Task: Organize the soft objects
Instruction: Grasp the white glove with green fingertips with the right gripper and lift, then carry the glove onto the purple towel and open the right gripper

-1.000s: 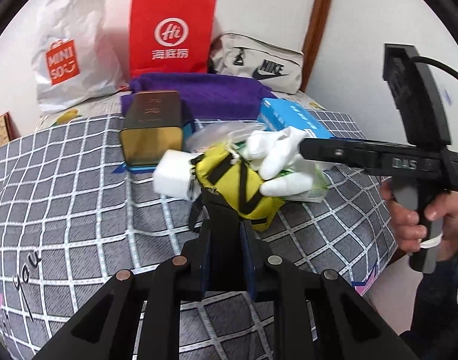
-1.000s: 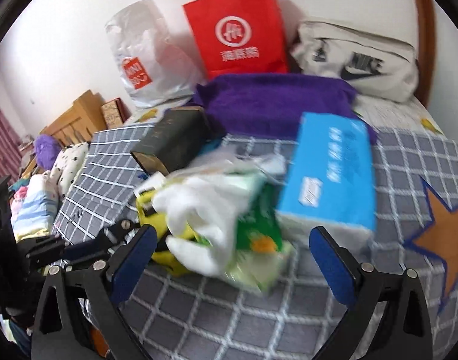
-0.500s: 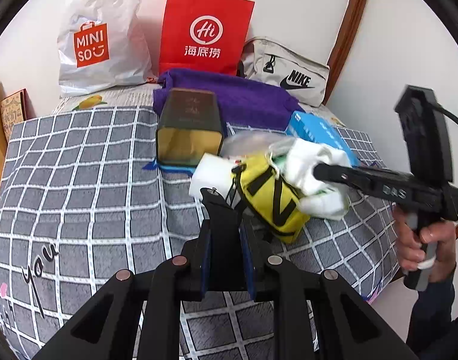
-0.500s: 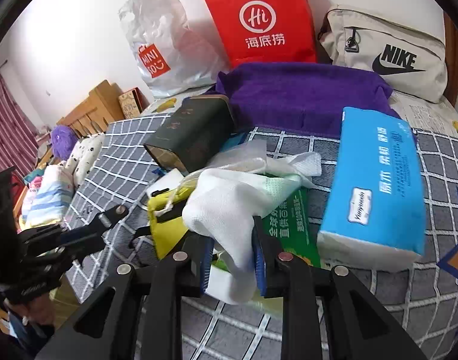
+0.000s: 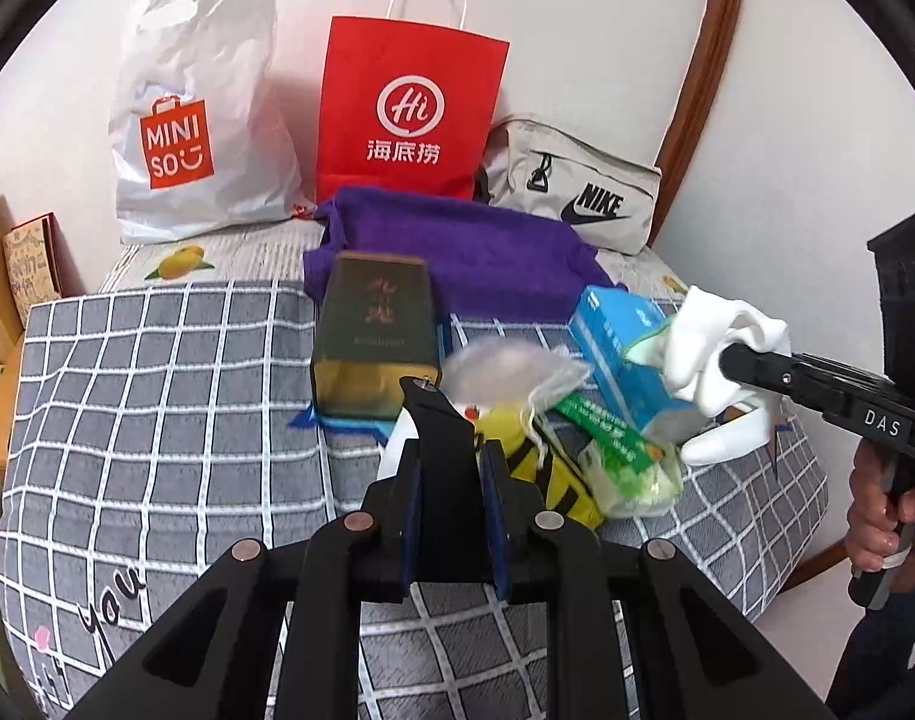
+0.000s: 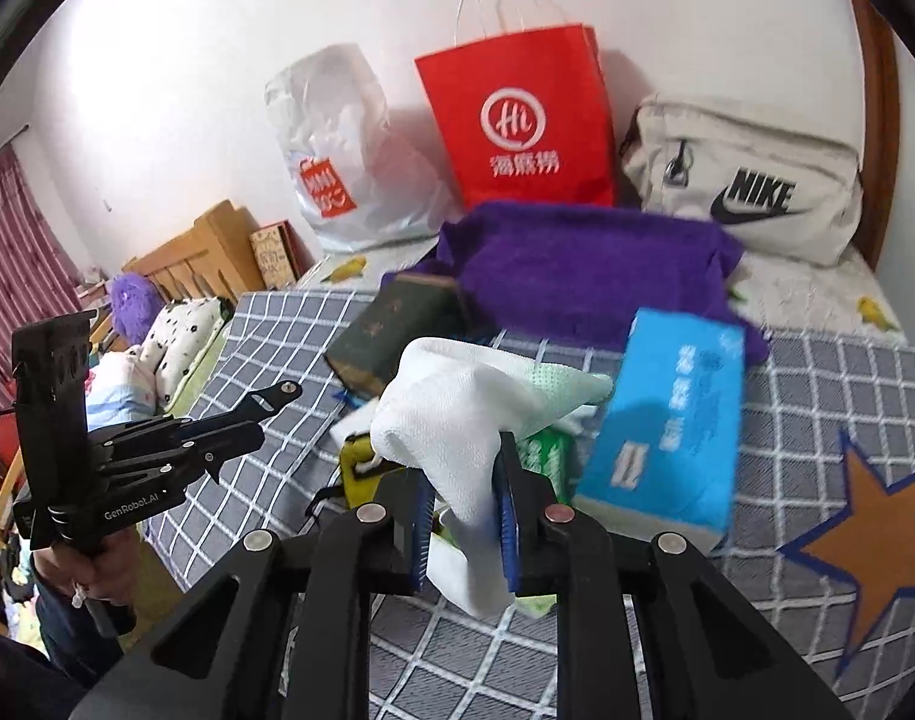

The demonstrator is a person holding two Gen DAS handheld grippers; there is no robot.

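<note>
Right gripper (image 6: 460,516): closing, its pads clamping the white cloth (image 6: 451,420), lifted off the bed (image 6: 817,408).
Left gripper (image 5: 448,420): clenched, nothing visibly held.

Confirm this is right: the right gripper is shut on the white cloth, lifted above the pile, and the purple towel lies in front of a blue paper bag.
One thing is wrong: the paper bag behind the purple towel is red, not blue, as the right wrist view shows. The rest holds: the right gripper is shut on the white cloth, lifted above the pile.
</note>
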